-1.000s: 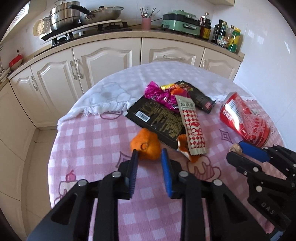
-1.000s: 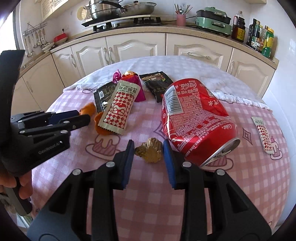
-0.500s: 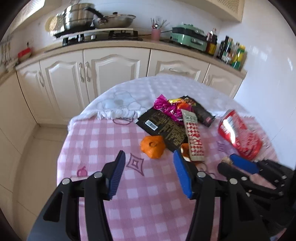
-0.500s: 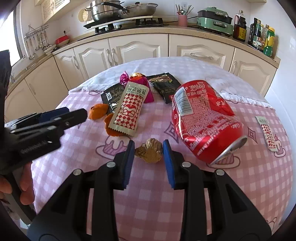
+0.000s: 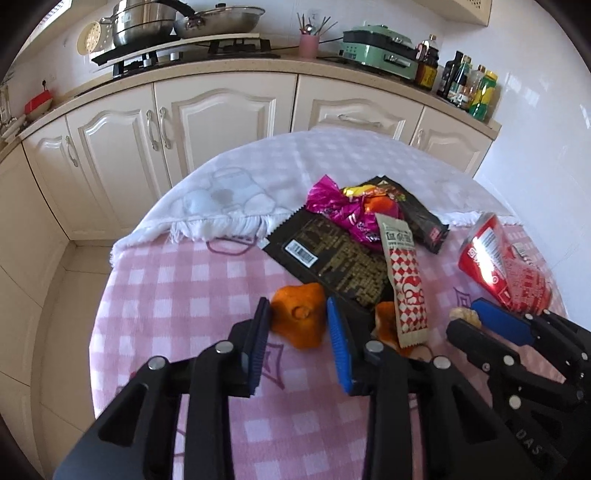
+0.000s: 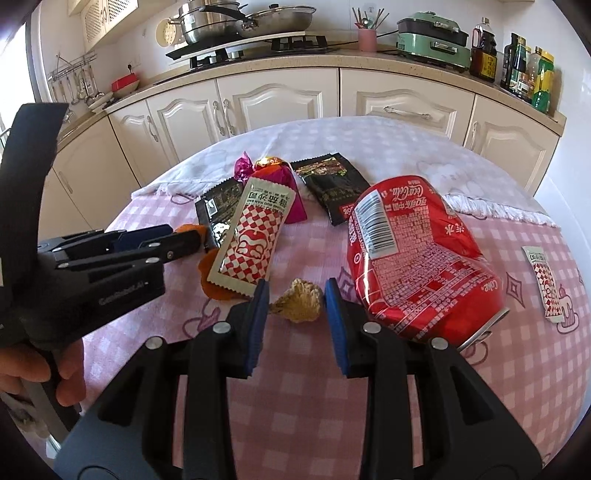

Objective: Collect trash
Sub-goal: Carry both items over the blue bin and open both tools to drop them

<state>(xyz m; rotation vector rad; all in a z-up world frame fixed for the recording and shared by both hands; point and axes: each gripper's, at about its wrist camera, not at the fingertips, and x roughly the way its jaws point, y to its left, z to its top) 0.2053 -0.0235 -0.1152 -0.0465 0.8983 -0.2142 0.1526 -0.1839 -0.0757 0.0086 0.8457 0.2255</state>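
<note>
Orange peel, a crumpled curl of citrus skin [image 5: 299,319], now sits between the blue pads of your left gripper [image 5: 297,325]. Half a second ago the jaws stood much wider and short of it; they are closing at this moment, and the pads appear to reach its flanks, though a firm grip cannot be told. Judged from this, the first pick is nearly secured.

Your right gripper [image 6: 295,308] has not shifted over the last second: its jaws bracket a small tan dried husk [image 6: 297,304], with a sliver of cloth visible on either side, so it is released, not clenched.

Remaining trash lies toward the table's middle and right edge:
- a crushed red aluminium cola can [image 6: 417,258], on its side, just beside the right gripper;
- a red-and-white checked sauce sachet [image 6: 255,236], overlapping a second orange peel piece [image 6: 212,277];
- a black foil wrapper with a barcode [image 5: 328,254], a magenta foil wrapper [image 5: 336,206], and a second black snack packet [image 6: 332,184];
- a small checked sachet [image 6: 546,280] alone near the right edge.

Everything rests on a round table under a pink checked cloth [image 5: 177,295], with a white fringed cloth [image 5: 236,192] over the far half. Cream kitchen cabinets [image 5: 214,122], a hob with steel pans [image 5: 177,22] and bottles [image 6: 528,70] line the wall behind. No bin is visible.
</note>
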